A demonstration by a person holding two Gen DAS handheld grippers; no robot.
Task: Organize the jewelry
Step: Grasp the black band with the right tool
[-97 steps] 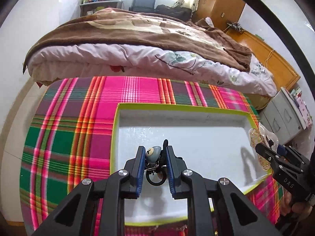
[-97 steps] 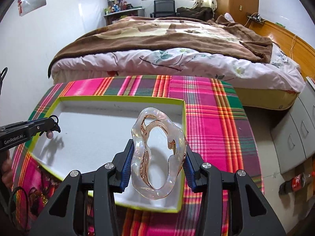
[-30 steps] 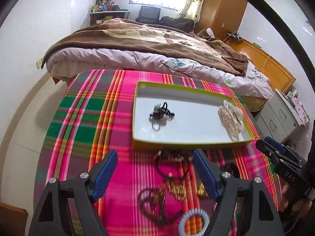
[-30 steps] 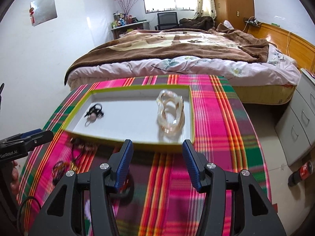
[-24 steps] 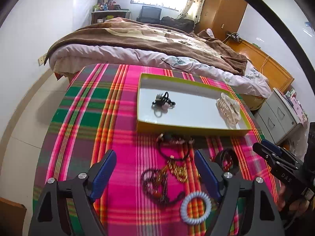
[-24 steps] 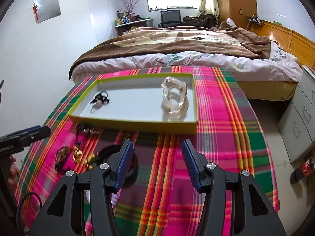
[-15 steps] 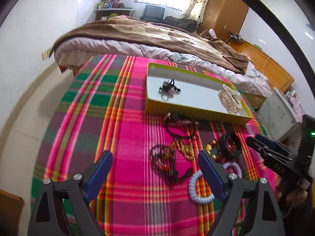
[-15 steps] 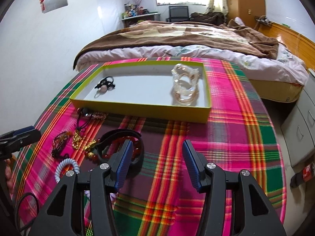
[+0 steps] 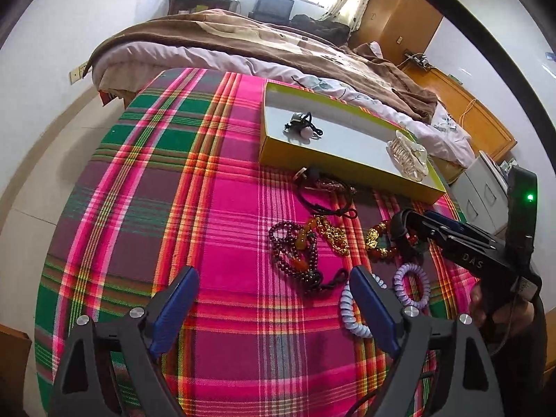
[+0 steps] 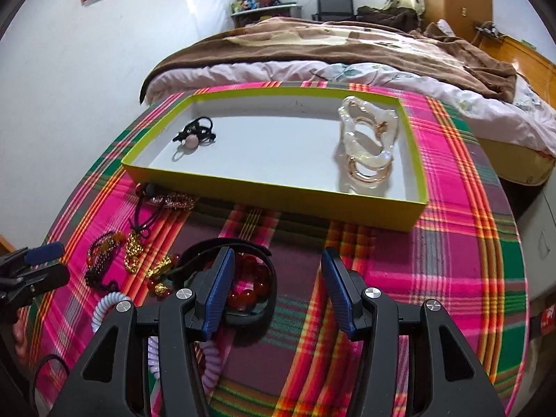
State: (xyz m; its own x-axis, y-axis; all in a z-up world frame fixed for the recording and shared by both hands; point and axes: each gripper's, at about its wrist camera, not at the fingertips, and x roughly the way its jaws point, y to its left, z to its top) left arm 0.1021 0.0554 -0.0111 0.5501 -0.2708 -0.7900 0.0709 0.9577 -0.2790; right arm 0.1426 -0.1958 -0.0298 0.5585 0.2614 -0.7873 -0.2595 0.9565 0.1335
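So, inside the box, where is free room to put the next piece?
The box floor is bare in the middle, between the black hair tie at left and the clear claw clip at right. It is crowded outside, along the box's near wall, around the bead necklace.

The tablecloth (image 9: 215, 229) is plaid in hot pink, green and maroon with orange lines. The tray (image 10: 274, 193) has yellow-green walls and a white floor, holding a clear, gold-tinted hair claw (image 10: 368, 146) and a black hair tie (image 10: 196, 133). Both coil hair ties (image 9: 411, 286) are pale lilac, and the bead strand (image 9: 295, 257) is dark maroon.
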